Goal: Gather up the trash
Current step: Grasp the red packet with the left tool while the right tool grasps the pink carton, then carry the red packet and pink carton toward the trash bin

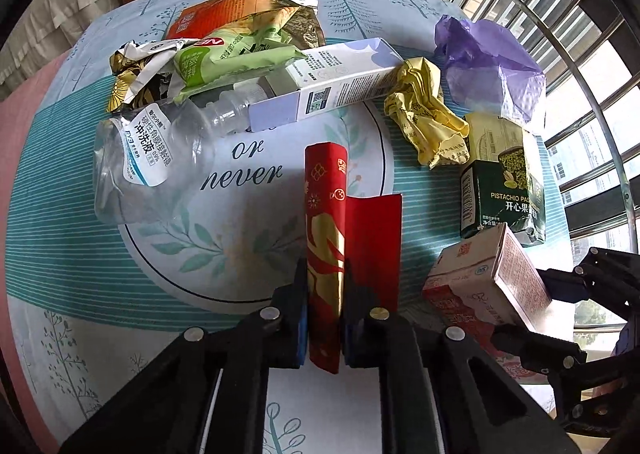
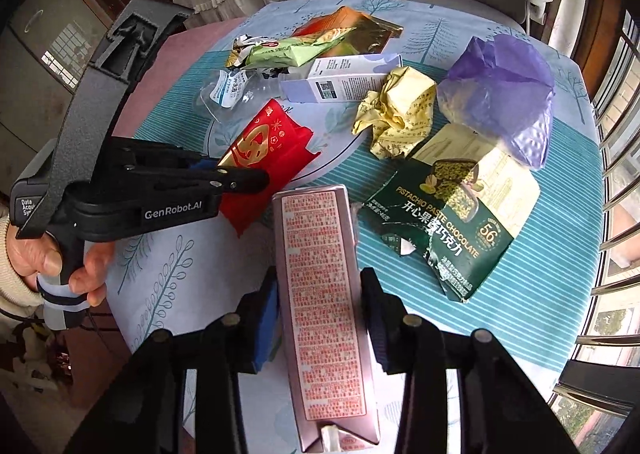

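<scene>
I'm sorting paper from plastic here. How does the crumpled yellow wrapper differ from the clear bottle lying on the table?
The yellow wrapper is opaque and crushed into a wad; the clear bottle is see-through and keeps its shape. The wrapper carries small print all over; the bottle has one white and blue label. The bottle's neck touches the white box's near end; the wrapper sits at its far end. Both lie on the tablecloth, ungripped.

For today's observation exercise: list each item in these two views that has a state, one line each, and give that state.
left gripper: shut on red envelope
red envelope: folded, pinched
right gripper: shut on pink carton
pink carton: gripped by its sides
clear bottle: lying on its side, empty
white box: lying flat
yellow wrapper: crumpled
chocolate bag: torn open
purple bag: crumpled
</scene>
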A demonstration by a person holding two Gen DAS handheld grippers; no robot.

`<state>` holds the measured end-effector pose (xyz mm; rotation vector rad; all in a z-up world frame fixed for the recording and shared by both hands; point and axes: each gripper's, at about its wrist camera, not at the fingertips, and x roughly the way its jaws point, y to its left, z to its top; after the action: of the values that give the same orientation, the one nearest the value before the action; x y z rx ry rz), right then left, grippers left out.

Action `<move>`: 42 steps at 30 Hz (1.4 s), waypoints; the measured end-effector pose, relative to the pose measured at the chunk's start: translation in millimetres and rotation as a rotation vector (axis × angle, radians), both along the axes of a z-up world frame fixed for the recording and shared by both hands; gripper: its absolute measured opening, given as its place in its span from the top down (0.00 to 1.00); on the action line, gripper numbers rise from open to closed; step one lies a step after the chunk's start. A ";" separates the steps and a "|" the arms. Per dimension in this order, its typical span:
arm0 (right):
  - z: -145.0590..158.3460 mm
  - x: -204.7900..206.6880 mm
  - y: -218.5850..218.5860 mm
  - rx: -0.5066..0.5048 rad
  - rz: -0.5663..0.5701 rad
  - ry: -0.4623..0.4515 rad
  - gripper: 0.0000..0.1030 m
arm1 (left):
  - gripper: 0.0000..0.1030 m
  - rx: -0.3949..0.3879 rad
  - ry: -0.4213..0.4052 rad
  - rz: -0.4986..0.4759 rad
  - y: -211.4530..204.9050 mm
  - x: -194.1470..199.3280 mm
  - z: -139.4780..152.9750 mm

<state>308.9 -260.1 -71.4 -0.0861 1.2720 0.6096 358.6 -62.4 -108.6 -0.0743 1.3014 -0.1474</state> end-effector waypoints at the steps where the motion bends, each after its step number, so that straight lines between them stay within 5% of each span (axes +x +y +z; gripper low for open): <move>1: 0.5 -1.1 0.4 0.007 -0.009 0.002 0.62 | 0.90 -0.006 -0.008 0.007 2.3 -4.5 2.6; 24: 19.6 -75.6 48.8 -0.015 -0.246 0.045 0.62 | 0.91 -0.070 -0.141 0.058 78.1 -177.7 67.0; 42: 35.7 -239.6 103.4 -0.005 -0.472 -0.030 0.62 | 0.91 -0.116 -0.154 -0.104 135.6 -308.6 65.9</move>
<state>69.4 -156.6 -35.7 0.1968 1.2100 0.1976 50.0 73.3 -42.7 -0.0924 1.1425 -0.3122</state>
